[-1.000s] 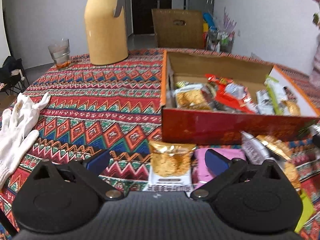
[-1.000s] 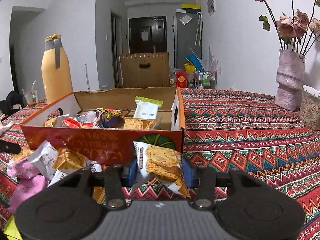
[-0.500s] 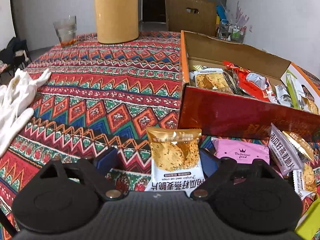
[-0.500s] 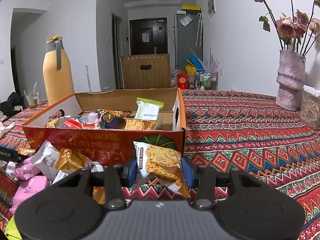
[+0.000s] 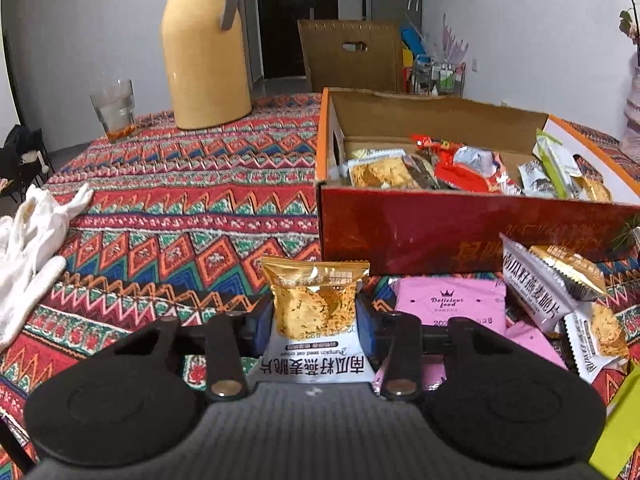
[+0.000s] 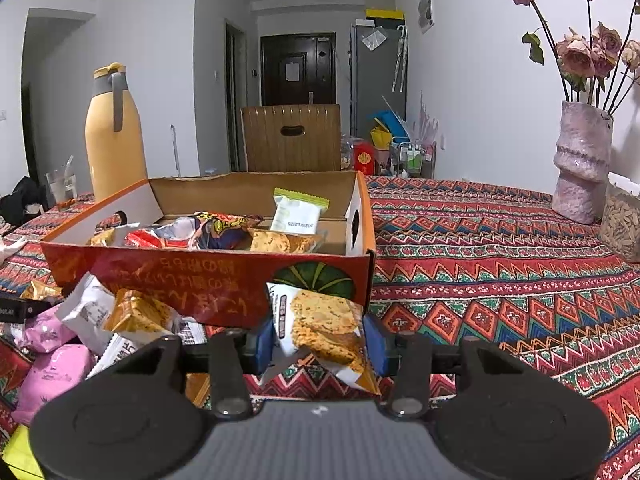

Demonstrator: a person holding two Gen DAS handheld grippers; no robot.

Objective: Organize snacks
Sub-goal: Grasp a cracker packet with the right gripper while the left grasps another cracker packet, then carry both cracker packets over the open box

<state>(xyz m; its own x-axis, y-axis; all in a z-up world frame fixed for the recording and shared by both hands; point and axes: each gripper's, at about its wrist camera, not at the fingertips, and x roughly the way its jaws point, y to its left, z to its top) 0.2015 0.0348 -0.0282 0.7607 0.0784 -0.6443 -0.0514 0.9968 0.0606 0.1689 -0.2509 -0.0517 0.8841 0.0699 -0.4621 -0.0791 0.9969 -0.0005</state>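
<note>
My left gripper (image 5: 314,322) is shut on a gold-topped oat crisp packet (image 5: 314,304), held just above the tablecloth in front of the red cardboard box (image 5: 460,232). My right gripper (image 6: 320,340) is shut on a white cracker packet (image 6: 324,326), held near the box's right front corner (image 6: 360,276). The box holds several snack packets (image 5: 460,166). Loose snacks lie in front of it: a pink packet (image 5: 452,306) and white oat crisp packets (image 5: 536,284) in the left wrist view, and pink and orange packets (image 6: 136,312) in the right wrist view.
A yellow thermos (image 5: 206,44) and a glass (image 5: 114,108) stand at the table's far side. White gloves (image 5: 28,240) lie at the left. A vase of dried roses (image 6: 580,164) and a jar of seeds (image 6: 622,224) stand at the right. A chair (image 6: 292,138) stands behind the table.
My left gripper has closed on the gold-topped oat crisp packet, which lay between its open fingers before, and lifted it slightly. My right gripper still holds its cracker packet, almost unmoved.
</note>
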